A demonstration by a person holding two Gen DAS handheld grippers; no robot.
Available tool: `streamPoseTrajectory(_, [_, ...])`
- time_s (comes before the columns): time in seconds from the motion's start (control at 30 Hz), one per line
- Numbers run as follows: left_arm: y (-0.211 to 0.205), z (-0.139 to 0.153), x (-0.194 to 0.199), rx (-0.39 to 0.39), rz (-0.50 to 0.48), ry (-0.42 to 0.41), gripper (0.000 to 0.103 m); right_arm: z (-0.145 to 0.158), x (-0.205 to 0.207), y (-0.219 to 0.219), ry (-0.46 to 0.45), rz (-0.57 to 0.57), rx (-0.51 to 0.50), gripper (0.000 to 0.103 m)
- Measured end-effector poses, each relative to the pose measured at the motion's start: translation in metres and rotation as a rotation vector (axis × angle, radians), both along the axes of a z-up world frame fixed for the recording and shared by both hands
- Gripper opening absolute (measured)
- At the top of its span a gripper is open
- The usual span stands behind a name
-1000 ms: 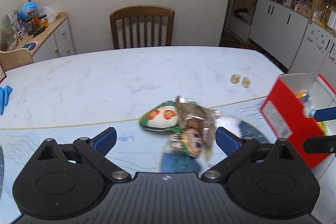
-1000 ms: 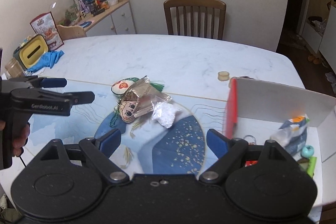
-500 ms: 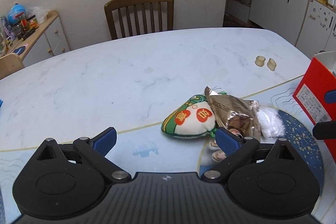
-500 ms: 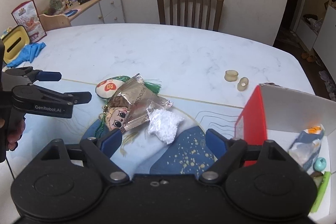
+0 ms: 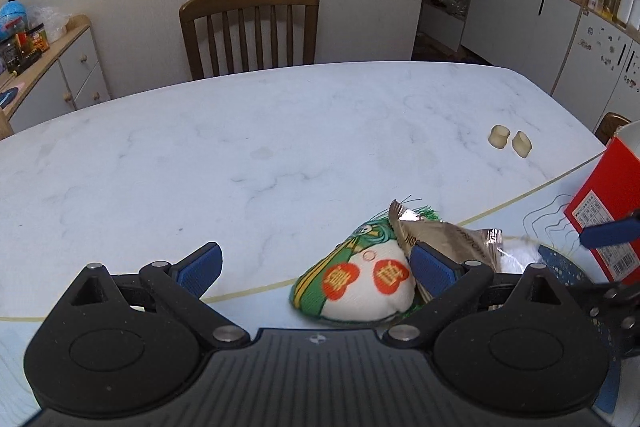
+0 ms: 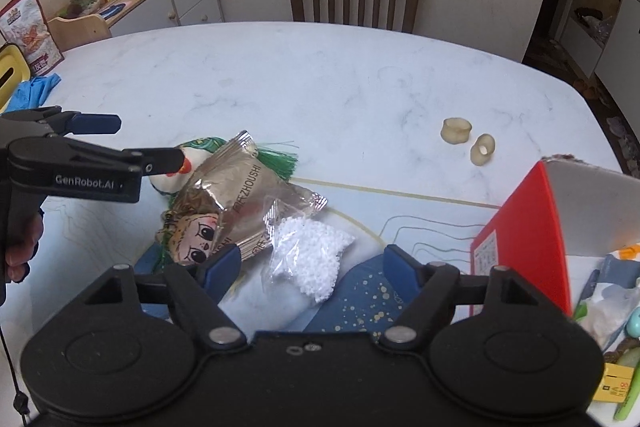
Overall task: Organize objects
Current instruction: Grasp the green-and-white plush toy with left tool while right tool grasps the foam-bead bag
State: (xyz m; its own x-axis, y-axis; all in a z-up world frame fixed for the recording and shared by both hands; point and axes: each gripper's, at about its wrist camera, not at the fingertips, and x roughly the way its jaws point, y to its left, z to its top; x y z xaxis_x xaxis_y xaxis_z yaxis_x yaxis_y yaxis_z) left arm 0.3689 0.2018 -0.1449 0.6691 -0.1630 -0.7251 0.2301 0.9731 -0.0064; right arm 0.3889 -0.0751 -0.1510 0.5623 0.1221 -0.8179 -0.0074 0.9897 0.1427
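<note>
A pile lies on the blue-patterned mat [image 6: 360, 291]. It holds a white and green plush pouch [image 5: 360, 287], a foil snack packet [image 6: 240, 195], a doll-face charm [image 6: 196, 239] and a clear bag of white beads [image 6: 308, 259]. My right gripper [image 6: 311, 267] hangs just over the bead bag, which lies between its closing jaws; the pads are apart from it. My left gripper [image 5: 316, 267] is open, with the pouch near its right finger [image 5: 432, 267]. In the right wrist view the left gripper [image 6: 136, 141] hovers over the pouch [image 6: 188, 163].
A red box [image 6: 520, 239] with small items inside stands open at the right. Two beige rings [image 6: 456, 131] lie on the marble table [image 5: 240, 147] beyond it. A wooden chair [image 5: 248, 27] stands at the far edge, and a blue glove [image 6: 36, 91] lies far left.
Both grippers have come down and forward toward the pile, which now looks larger and closer. The right jaws have narrowed around the bead bag.
</note>
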Motion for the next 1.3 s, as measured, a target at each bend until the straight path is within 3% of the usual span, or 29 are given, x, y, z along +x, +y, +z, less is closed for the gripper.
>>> streamPoseTrajectory(0.3, [-0.001,-0.018,0.017,-0.050,0.026,0.044,0.101,-0.016,0.010,0.000,0.022,-0.012,0.008,0.072])
streamPoseTrajectory(0.6, [0.013,-0.032,0.018,-0.179,0.095,0.084,0.100,-0.029,0.018,0.001,0.035,-0.020,0.023,0.063])
streamPoseTrajectory(0.8, [0.015,-0.032,0.013,-0.242,0.086,0.091,0.075,-0.033,0.021,0.003,0.034,-0.017,0.033,0.054])
streamPoseTrajectory(1.3, [0.027,-0.017,-0.011,-0.289,0.111,0.100,0.068,-0.028,0.006,0.002,0.035,-0.043,0.011,0.034])
